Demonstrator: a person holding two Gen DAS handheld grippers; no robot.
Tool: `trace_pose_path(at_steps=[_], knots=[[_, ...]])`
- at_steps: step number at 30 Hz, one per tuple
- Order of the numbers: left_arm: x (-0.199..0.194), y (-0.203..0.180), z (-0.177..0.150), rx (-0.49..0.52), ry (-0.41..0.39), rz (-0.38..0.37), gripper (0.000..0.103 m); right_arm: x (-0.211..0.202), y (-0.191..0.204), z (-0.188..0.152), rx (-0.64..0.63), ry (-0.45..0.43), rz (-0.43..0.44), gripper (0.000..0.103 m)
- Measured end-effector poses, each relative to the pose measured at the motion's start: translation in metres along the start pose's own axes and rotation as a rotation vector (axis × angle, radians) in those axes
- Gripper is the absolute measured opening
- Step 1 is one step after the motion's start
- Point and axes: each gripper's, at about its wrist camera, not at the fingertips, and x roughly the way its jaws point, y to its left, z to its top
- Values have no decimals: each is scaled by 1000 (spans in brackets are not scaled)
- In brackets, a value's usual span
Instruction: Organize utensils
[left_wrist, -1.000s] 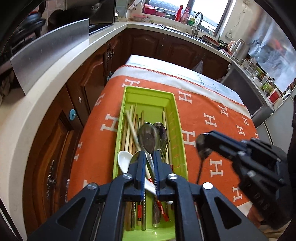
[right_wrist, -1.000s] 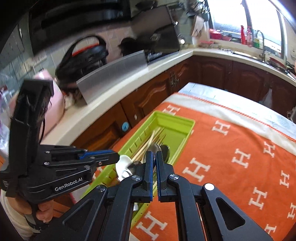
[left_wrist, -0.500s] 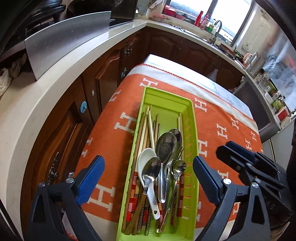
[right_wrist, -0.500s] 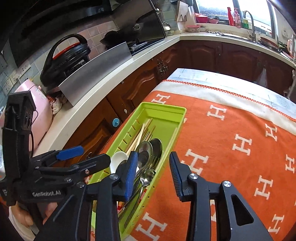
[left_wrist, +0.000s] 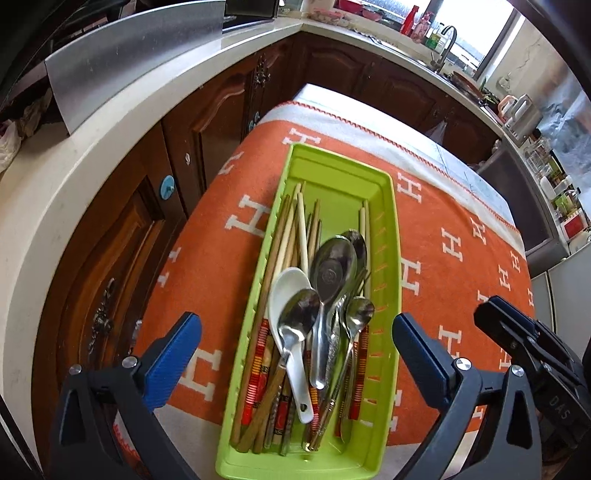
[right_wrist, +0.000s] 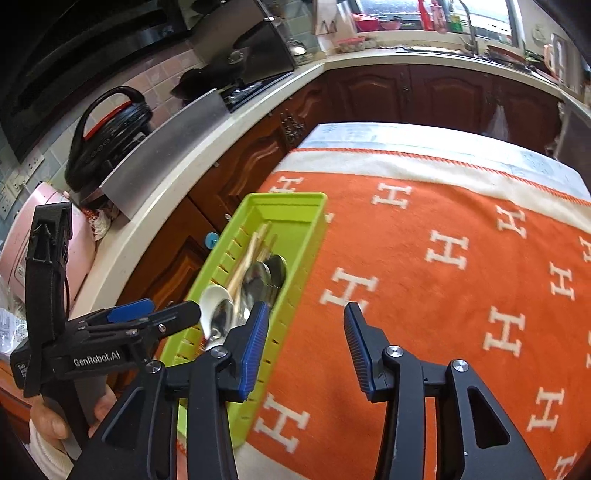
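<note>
The left gripper (left_wrist: 295, 350) hangs over the near end of the long lime-green plastic utensil tray (left_wrist: 391, 236), its blue-padded jaws spread very wide and opening, one on each side of the tray's width, gripping nothing. The heap of utensils lies below the gap, with no pad touching it. The right gripper (right_wrist: 304, 345) stands just beside the tray's right-hand wall, over the cloth; its jaws are partly apart and opening, with only cloth seen between them. Its left pad (right_wrist: 255, 347) overlaps the tray's slotted wall in the right wrist view, but whether it touches cannot be told.

Inside the tray, a white ceramic soup spoon (left_wrist: 291, 332) lies near the middle of the heap, with a small steel spoon (left_wrist: 297, 321) resting on its bowl. A large steel serving spoon (left_wrist: 330, 273) lies just to the right of them, bowl toward the tray's far end, and another small steel spoon (left_wrist: 360, 314) sits nearer the right wall. A bundle of wooden chopsticks (left_wrist: 291, 236) with red-banded ends runs lengthwise along the left side and beneath the spoons. The far third of the tray shows bare floor.

The tray rests on an orange cloth with white H patterns (right_wrist: 461, 295), close to its left edge. Past that edge run dark wooden cabinets (left_wrist: 122, 236) under a pale countertop (left_wrist: 74, 155). A hand (right_wrist: 55, 421) holds the left gripper's handle, near the tray's near end.
</note>
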Motion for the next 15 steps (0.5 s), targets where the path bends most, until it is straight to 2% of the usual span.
trace_pose_path(at_steps=[5,8,15], knots=[[-2,-16,-10,37,3,-7,102,-15,-14,-15,25,9,-24,48],[-5,-29,-15,75,-7,-6,102,-27,-24,-26,33,6,-52,53],[-13,-77,-35,182,-6,-20,102,-62,-51,-53,96,-11,-79,58]])
